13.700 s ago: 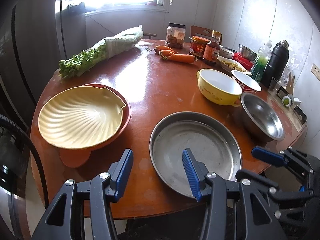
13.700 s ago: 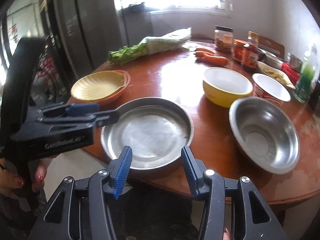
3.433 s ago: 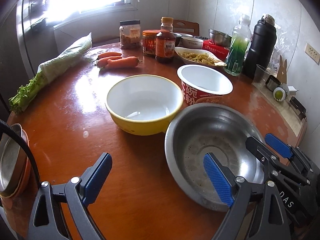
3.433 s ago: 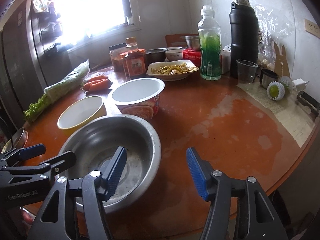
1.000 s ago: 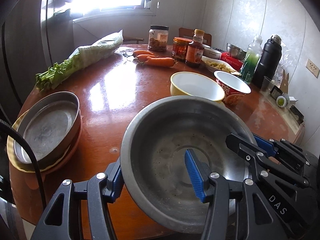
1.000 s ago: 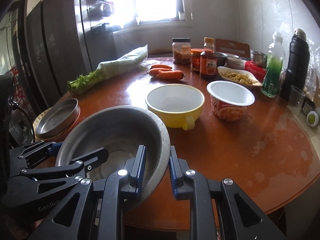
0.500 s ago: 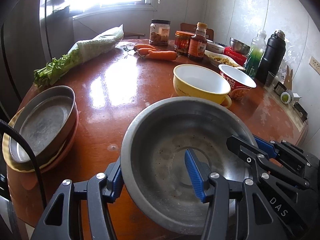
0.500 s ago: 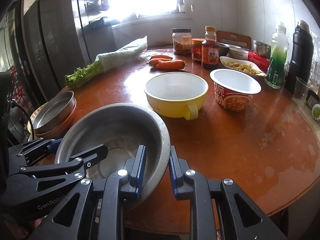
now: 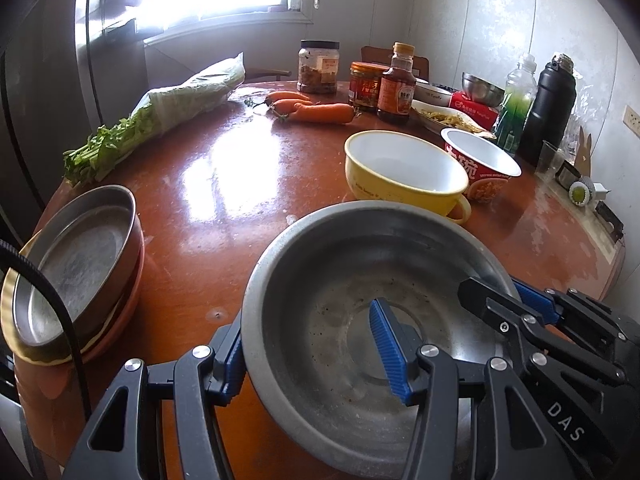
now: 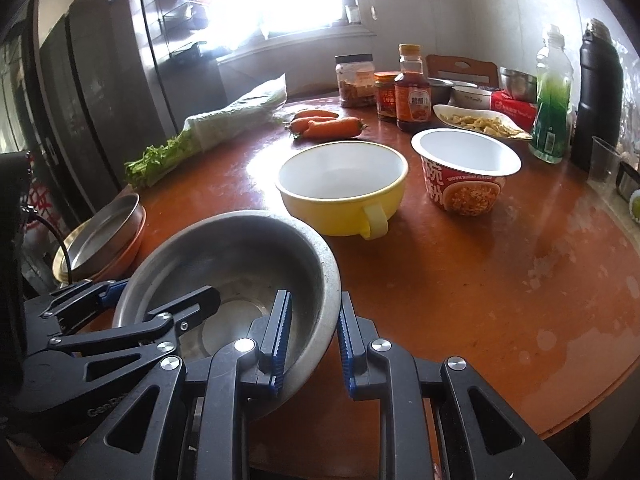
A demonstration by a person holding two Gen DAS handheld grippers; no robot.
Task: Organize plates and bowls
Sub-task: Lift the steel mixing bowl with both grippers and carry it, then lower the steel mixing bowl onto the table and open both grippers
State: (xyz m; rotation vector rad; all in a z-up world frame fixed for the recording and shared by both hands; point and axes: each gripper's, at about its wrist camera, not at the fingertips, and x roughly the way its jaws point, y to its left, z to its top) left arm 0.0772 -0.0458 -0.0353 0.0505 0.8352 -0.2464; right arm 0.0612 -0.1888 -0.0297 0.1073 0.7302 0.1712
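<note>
Here, the steel bowl (image 9: 360,320) is clamped from both sides above the tabletop's (image 10: 500,280) near edge: the left gripper (image 9: 308,352) is narrowed on its left rim, the right gripper (image 10: 312,336) nearly closed on its right rim. The stacked plates (image 9: 76,276) sit at the left edge.

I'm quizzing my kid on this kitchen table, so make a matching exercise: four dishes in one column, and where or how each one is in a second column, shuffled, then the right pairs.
Column one
1. steel bowl
2. yellow bowl
3. noodle cup
4. flat steel pan

Column two
A. stacked on plates at the table's left edge
B. gripped at its rim by both grippers
C. has a handle, sits mid-table
D. red printed side, white inside

Pairs: 1-B, 2-C, 3-D, 4-A
</note>
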